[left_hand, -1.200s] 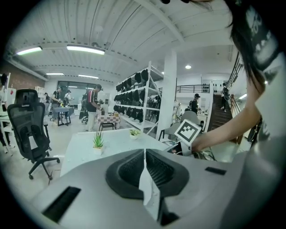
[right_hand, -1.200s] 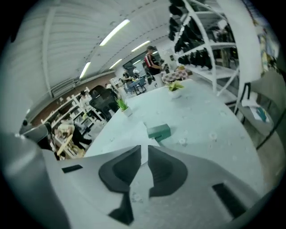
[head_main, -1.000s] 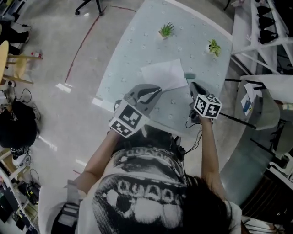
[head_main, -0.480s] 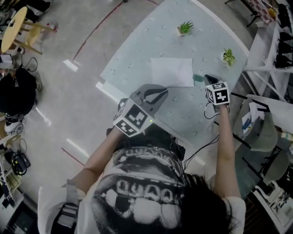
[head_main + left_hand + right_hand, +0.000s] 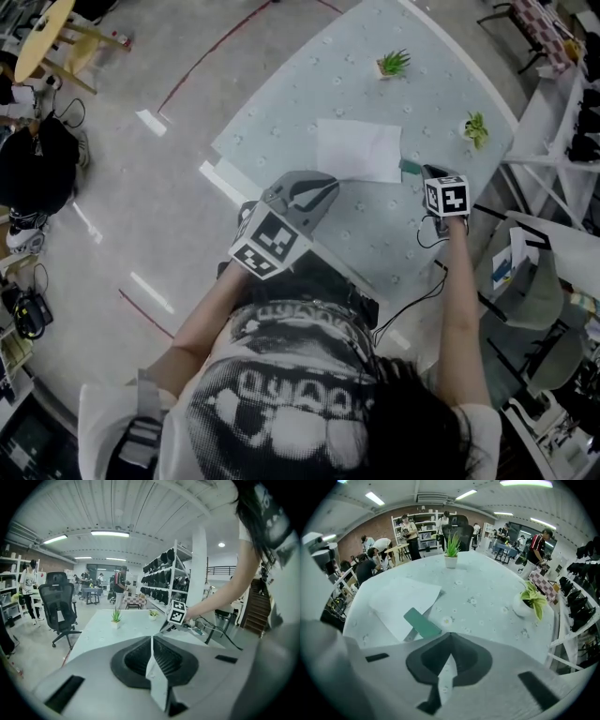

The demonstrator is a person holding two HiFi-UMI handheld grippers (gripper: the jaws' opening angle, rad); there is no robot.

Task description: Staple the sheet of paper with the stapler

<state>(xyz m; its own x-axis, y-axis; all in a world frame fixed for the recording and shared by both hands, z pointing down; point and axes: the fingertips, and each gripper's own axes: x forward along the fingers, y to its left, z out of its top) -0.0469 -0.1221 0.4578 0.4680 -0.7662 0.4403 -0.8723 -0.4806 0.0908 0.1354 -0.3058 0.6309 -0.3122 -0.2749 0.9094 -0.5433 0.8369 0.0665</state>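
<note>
A white sheet of paper (image 5: 359, 150) lies flat on the pale flowered table (image 5: 309, 84). A green stapler (image 5: 410, 167) lies at its near right corner; in the right gripper view the stapler (image 5: 422, 623) rests by the edge of the paper (image 5: 401, 604). My right gripper (image 5: 427, 174) hovers just to the right of the stapler, pointing steeply down. Its jaws (image 5: 450, 637) are shut with nothing between them. My left gripper (image 5: 328, 184) hangs by the paper's near left corner, above the table. It is also shut (image 5: 152, 638), and I see nothing held in it.
Two small potted plants (image 5: 394, 64) (image 5: 476, 127) stand at the table's far side. Shelving (image 5: 572, 122) and a chair (image 5: 539, 272) crowd the right side. A cable (image 5: 422, 292) trails off the table's near right edge. People and an office chair (image 5: 58, 604) are further back.
My right gripper has moved from the table's near edge over to the stapler and tipped downward. The paper, raised and creased a second ago, now lies flat. The left gripper has hardly moved.
</note>
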